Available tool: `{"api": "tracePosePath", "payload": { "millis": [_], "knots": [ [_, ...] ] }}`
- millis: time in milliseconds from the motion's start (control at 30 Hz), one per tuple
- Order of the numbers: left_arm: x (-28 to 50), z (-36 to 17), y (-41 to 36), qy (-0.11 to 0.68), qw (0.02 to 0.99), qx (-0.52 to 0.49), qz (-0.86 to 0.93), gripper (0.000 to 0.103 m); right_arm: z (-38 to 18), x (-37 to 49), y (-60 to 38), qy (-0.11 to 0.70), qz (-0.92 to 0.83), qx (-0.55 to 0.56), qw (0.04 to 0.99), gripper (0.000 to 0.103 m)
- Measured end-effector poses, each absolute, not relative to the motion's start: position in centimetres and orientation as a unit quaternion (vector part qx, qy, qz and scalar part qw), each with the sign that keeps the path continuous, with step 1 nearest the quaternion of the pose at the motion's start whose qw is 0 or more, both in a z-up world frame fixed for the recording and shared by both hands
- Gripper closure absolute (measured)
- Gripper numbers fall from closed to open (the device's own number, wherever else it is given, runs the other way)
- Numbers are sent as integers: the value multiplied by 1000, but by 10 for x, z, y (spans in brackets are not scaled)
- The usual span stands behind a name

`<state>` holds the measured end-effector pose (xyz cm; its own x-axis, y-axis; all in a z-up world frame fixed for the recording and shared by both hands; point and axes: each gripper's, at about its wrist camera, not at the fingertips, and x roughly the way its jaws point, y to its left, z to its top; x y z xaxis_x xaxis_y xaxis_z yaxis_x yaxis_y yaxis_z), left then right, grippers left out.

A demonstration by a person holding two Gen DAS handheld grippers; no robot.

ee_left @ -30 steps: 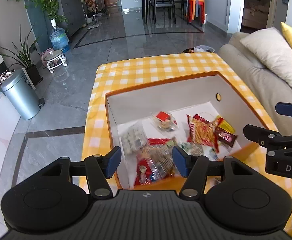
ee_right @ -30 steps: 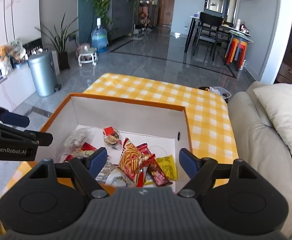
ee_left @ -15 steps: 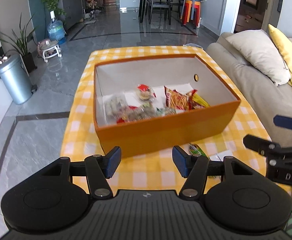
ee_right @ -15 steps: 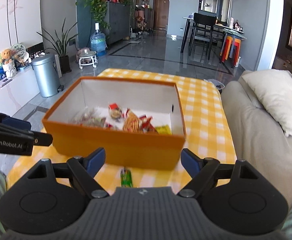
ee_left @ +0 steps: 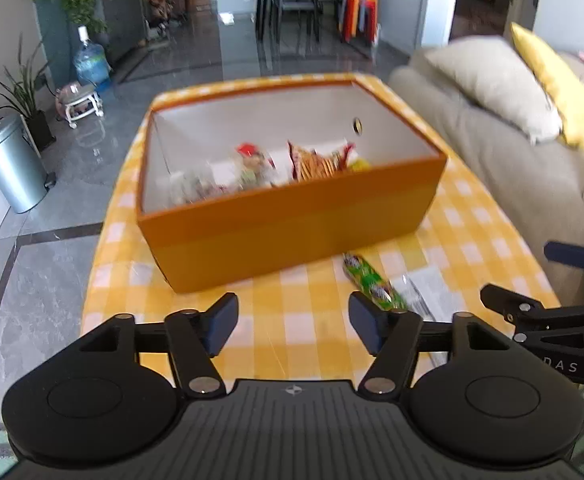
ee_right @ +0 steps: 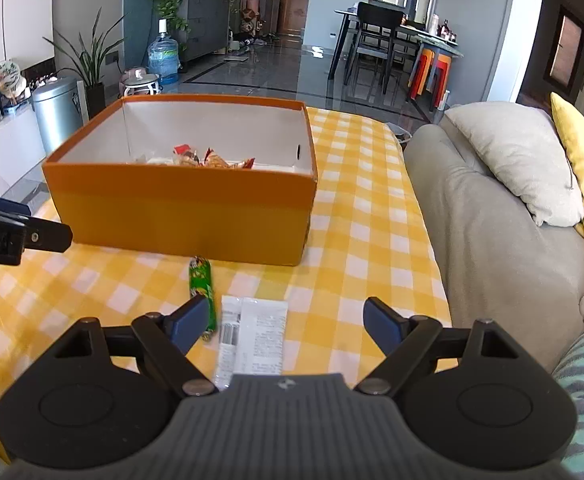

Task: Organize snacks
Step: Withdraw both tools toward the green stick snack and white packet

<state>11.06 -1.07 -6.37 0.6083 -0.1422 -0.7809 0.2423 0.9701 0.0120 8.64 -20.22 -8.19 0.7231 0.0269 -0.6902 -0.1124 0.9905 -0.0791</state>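
Bright daylight fills both views. The left wrist view is smeared by motion blur, worst on the orange box (ee_left: 292,216); the right stays sharp. The glossy floor (ee_right: 276,68) glares (fisheye bends the edges).

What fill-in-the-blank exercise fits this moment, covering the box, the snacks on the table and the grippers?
1. The open orange cardboard box with snack packets inside stands on a cloth checked white and ____.
2. The long green snack packet lies on the table, ____ the box.
3. Directly beside the green packet lies a flat ____ wrapper with printed text.
4. The right gripper holds ____ between its blue pads.

Missing words: yellow; outside; white; nothing
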Motion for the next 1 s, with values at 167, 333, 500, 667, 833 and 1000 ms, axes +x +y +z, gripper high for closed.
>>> {"api": "tracePosePath", "payload": {
  "millis": [167, 333, 500, 667, 833, 1000],
  "knots": [
    [116, -76, -21, 444, 886, 69, -112, 26, -94, 87, -203, 368, 49, -72, 926, 21],
    [122, -88, -26, 464, 874, 76, -120, 30, -104, 94, -205, 382, 64, -56, 920, 21],
    [129, -97, -29, 478, 867, 79, -118, 30, -113, 102, -205, 397, 75, -31, 914, 21],
    [136, -103, -30, 483, 864, 84, -116, 30, -123, 111, -201, 414, 92, -25, 905, 25],
    [140, -109, -31, 481, 864, 84, -127, 30, -130, 123, -199, 423, 108, -14, 899, 32],
    [146, -113, -30, 483, 862, 69, -137, 30, -138, 135, -199, 435, 122, -1, 892, 38]
  ]
}}
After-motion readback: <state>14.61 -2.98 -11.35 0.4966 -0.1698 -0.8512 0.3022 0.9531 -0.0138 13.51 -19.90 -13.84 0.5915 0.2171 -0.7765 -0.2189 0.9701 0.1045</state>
